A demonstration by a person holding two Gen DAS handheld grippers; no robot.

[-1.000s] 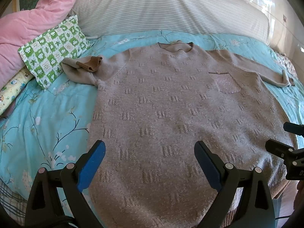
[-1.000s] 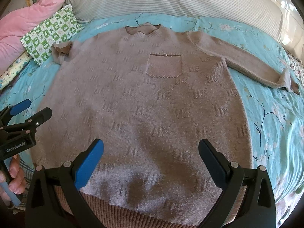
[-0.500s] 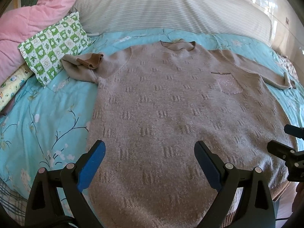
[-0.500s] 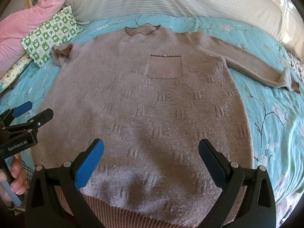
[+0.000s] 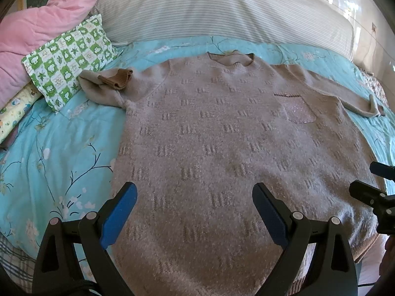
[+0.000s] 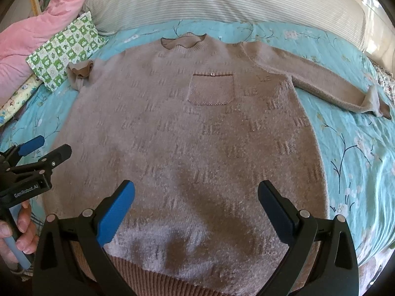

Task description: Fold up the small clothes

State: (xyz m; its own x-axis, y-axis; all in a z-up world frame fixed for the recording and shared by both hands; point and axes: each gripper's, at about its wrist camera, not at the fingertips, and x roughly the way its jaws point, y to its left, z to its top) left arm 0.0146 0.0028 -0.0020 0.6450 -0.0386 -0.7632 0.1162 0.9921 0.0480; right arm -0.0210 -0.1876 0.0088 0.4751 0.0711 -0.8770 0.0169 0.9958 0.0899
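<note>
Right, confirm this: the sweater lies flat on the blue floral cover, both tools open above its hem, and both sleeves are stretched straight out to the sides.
Not quite. Only one sleeve is stretched out. The other sleeve is bunched up beside the green checked pillow, cuff folded back, as the left wrist view shows. The rest holds: the sweater lies flat on the blue floral cover, left tool and right tool open above its hem.

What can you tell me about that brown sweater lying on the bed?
The sweater is a taupe knit with small woven block motifs, a round neck, a ribbed hem and a chest pocket. It lies flat, front up, on the turquoise floral bedspread. One sleeve stretches out straight; the other sleeve is bunched near a green checked pillow.
</note>
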